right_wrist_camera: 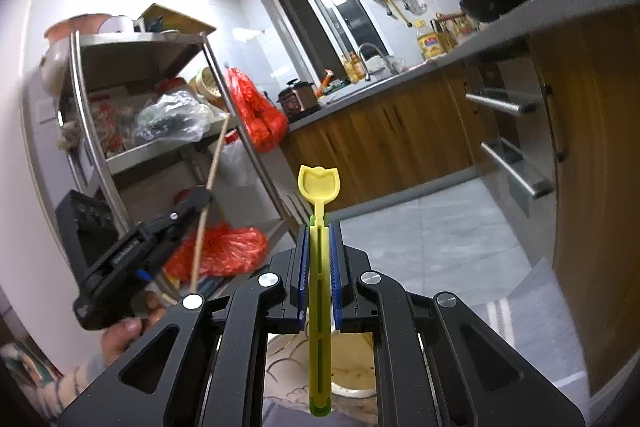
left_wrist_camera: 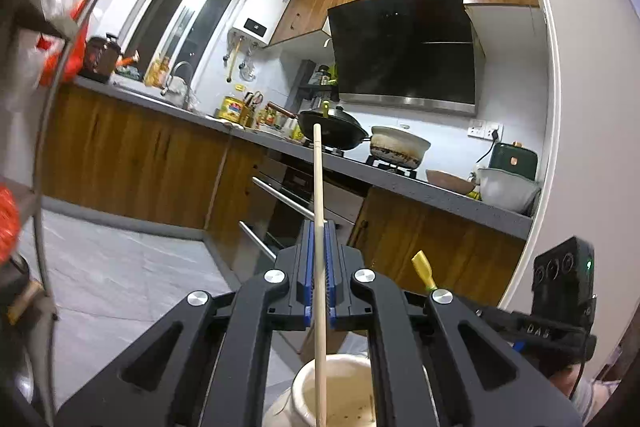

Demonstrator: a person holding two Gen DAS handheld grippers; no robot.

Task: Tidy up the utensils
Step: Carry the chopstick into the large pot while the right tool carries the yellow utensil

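Note:
My left gripper (left_wrist_camera: 319, 227) is shut on a long wooden chopstick (left_wrist_camera: 318, 211) that stands upright, its lower end inside a cream ceramic jar (left_wrist_camera: 310, 387) below the jaws. My right gripper (right_wrist_camera: 319, 227) is shut on a yellow plastic spoon (right_wrist_camera: 319, 187), bowl up, its handle end over the same jar (right_wrist_camera: 352, 379). In the right wrist view the left gripper (right_wrist_camera: 200, 197) with the chopstick (right_wrist_camera: 214, 163) is at the left. In the left wrist view the spoon's tip (left_wrist_camera: 423, 269) and the right gripper's body (left_wrist_camera: 560, 291) are at the right.
A kitchen counter (left_wrist_camera: 400, 183) with a wok (left_wrist_camera: 334, 133), a pot (left_wrist_camera: 398, 147) and bowls runs across, wooden cabinets below. A metal shelf rack (right_wrist_camera: 160, 87) with red bags (right_wrist_camera: 256, 115) stands at the left. The floor is grey tile (right_wrist_camera: 432, 247).

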